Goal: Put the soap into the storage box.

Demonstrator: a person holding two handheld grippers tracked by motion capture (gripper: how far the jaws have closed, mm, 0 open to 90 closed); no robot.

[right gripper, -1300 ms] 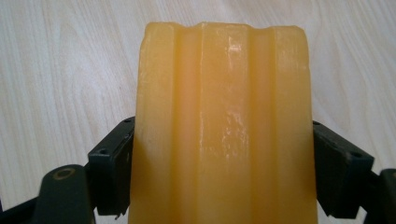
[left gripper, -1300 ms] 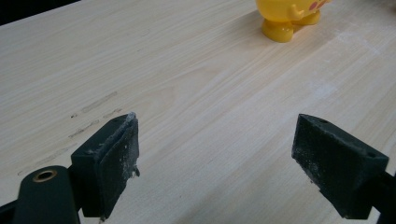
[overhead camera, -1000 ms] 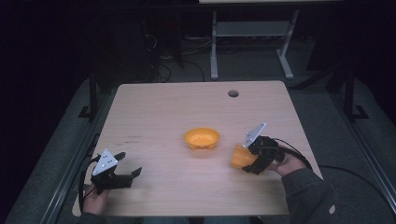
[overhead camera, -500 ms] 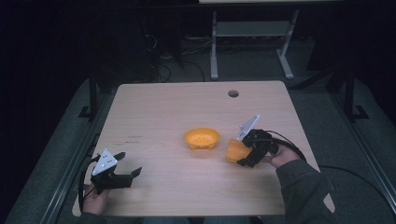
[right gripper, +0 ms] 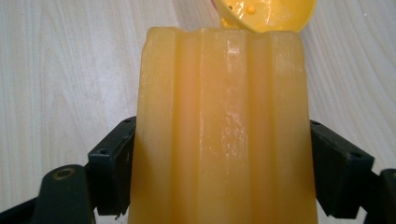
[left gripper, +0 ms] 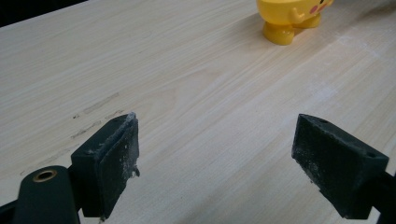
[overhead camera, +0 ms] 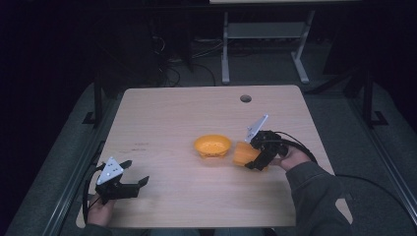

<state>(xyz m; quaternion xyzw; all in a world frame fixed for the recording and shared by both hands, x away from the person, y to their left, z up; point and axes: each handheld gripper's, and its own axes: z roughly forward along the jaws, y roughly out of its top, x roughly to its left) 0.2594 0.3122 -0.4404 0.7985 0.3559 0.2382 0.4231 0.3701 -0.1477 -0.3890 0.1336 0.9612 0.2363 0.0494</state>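
We are gripping a ribbed orange plastic cup in the right gripper, whose jaws are pressing on its two sides, and we are holding it tipped on its side just above the tabletop, toward the right edge and a little nearer our side than the middle. Its mouth is pointing at the yellow bowl, which is sitting on small feet near the centre of the tabletop; in the high view the cup is just beside the bowl's right rim, and in the right gripper view the bowl's dimpled inside is peeking over the cup's far end. We cannot tell whether the two are touching. We are judging that we are in the carrying step, bringing the cup to the bowl, either to pour from it or to set it in or beside it; whether the cup is holding anything we cannot see. The next move is calling for a small advance over the rim without knocking the light bowl. The left gripper is resting near the front left corner of the tabletop, its jaws standing wide apart and holding nothing.
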